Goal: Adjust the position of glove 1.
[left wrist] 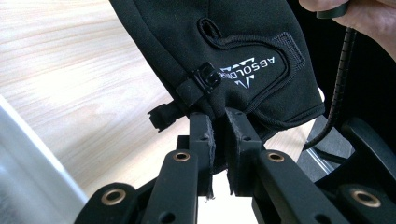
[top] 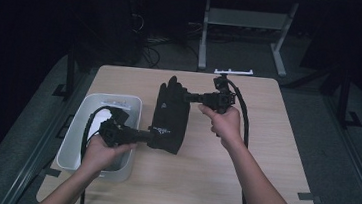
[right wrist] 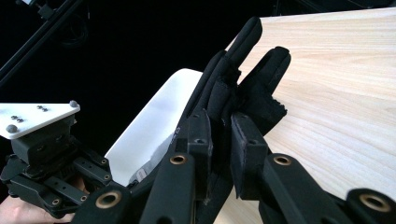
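Note:
A black glove with white lettering hangs stretched between my two grippers above the wooden table. My left gripper is shut on the glove's cuff end; in the left gripper view the jaws pinch the cuff edge of the glove beside a small black clip. My right gripper is shut on the finger end; in the right gripper view its jaws clamp the base of the glove fingers, which stick up past them.
A white bin sits at the table's left under my left hand, with something white inside. The bin lies beyond the glove in the right gripper view, with the left gripper at lower left. Table legs and cables stand behind the far edge.

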`<state>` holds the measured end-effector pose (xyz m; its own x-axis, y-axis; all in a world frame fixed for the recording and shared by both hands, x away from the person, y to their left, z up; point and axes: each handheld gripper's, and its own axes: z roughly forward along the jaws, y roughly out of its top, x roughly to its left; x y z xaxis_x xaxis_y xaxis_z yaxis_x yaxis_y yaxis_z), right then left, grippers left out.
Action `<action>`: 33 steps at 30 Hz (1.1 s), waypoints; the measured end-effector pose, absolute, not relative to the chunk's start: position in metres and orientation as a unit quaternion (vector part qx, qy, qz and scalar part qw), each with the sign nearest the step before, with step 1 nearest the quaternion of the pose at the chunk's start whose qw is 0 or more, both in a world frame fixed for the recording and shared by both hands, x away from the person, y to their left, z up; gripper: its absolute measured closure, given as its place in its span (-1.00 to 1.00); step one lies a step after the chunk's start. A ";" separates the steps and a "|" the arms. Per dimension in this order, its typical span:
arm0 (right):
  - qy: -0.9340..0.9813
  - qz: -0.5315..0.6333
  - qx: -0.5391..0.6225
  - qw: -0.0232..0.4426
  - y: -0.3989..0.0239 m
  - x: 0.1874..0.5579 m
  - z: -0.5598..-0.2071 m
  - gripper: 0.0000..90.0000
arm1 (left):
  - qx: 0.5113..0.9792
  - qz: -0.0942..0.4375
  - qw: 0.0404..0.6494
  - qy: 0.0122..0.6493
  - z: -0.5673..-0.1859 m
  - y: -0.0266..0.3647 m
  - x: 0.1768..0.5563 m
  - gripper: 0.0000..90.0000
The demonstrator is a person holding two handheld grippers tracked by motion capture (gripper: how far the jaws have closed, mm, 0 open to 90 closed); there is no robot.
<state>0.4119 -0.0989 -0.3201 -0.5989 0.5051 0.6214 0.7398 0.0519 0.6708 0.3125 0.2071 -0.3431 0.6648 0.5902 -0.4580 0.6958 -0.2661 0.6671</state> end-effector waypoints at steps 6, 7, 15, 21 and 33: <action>-0.719 -0.535 -0.429 0.112 -0.088 0.414 -0.318 0.76 | 0.791 -0.058 0.451 0.409 -0.341 0.218 0.311 0.83; -0.721 -0.533 -0.428 0.113 -0.085 0.415 -0.318 0.76 | 0.792 -0.056 0.452 0.407 -0.340 0.220 0.311 0.82; -0.726 -0.533 -0.417 0.119 -0.069 0.418 -0.314 0.76 | 0.785 -0.053 0.457 0.415 -0.339 0.235 0.308 0.83; -0.733 -0.530 -0.410 0.122 -0.054 0.421 -0.314 0.76 | 0.780 -0.051 0.458 0.424 -0.340 0.248 0.305 0.83; -0.737 -0.526 -0.401 0.134 -0.028 0.426 -0.318 0.76 | 0.775 -0.042 0.454 0.438 -0.341 0.271 0.300 0.83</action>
